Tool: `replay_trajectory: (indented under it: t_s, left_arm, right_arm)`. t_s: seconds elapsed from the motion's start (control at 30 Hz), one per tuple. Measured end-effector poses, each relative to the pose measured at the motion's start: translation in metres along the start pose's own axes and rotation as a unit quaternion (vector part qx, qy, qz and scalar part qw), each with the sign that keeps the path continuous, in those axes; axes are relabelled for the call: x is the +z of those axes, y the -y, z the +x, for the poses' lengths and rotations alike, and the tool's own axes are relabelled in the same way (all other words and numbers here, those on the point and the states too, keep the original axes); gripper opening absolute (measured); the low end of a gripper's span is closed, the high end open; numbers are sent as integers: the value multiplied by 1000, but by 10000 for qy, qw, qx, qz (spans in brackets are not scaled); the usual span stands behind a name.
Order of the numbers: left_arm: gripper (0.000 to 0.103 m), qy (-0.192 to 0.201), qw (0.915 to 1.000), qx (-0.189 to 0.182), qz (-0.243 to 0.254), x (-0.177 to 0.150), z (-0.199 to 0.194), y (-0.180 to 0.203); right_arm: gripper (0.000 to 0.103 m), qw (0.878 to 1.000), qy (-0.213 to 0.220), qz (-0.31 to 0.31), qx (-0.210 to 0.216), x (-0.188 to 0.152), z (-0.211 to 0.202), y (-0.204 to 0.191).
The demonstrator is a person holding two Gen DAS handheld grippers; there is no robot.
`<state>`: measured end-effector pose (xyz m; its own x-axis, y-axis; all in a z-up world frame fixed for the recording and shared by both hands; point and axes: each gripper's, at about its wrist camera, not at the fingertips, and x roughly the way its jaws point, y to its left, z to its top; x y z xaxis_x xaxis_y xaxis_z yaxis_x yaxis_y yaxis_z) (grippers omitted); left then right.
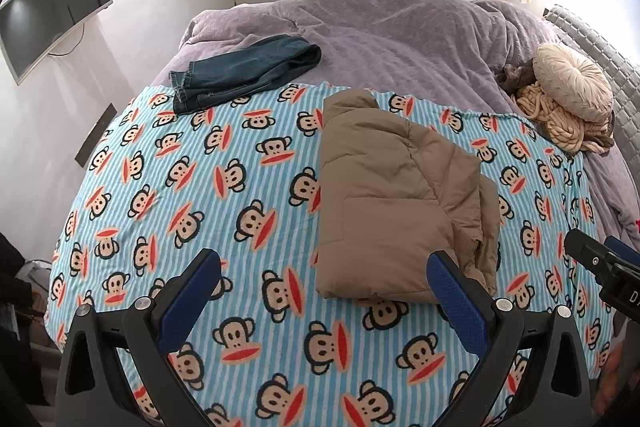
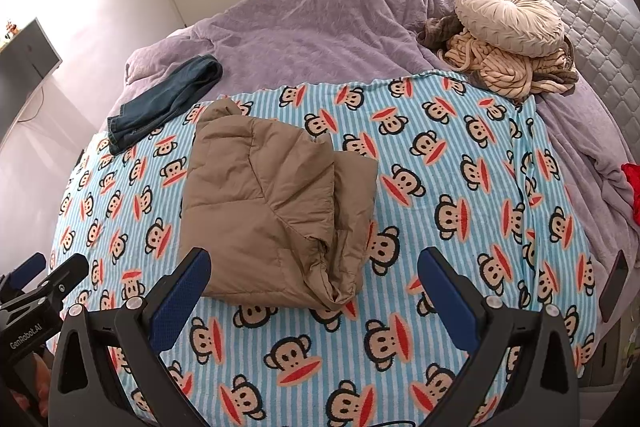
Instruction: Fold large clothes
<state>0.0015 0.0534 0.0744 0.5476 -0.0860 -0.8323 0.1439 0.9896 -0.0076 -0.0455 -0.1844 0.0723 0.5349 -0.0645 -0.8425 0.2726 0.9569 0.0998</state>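
Observation:
A tan puffer jacket [image 1: 396, 195] lies folded into a compact block on the blue striped monkey-print blanket [image 1: 200, 187]; it also shows in the right wrist view [image 2: 272, 203]. A folded pair of dark jeans [image 1: 244, 71] lies at the blanket's far left edge, seen also in the right wrist view [image 2: 168, 99]. My left gripper [image 1: 324, 267] is open and empty, hovering just short of the jacket's near edge. My right gripper [image 2: 314, 265] is open and empty, above the jacket's near right corner. Each gripper shows at the other view's edge.
A purple duvet [image 1: 380, 31] covers the far half of the bed. A round cream cushion [image 2: 512, 19] sits on a knitted throw [image 2: 504, 67] at the back right by the grey headboard [image 2: 592, 27]. A dark phone [image 2: 614, 283] lies at the right edge. A TV [image 1: 48, 15] hangs left.

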Motion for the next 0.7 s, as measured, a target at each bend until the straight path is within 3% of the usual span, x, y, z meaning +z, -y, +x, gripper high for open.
replay_trajectory:
  t_s: [0.7]
  left_arm:
    - [103,-31,10000,-27,23,2,6,1]
  right_arm:
    - [103,10000,-3,4,-3,1,2,2]
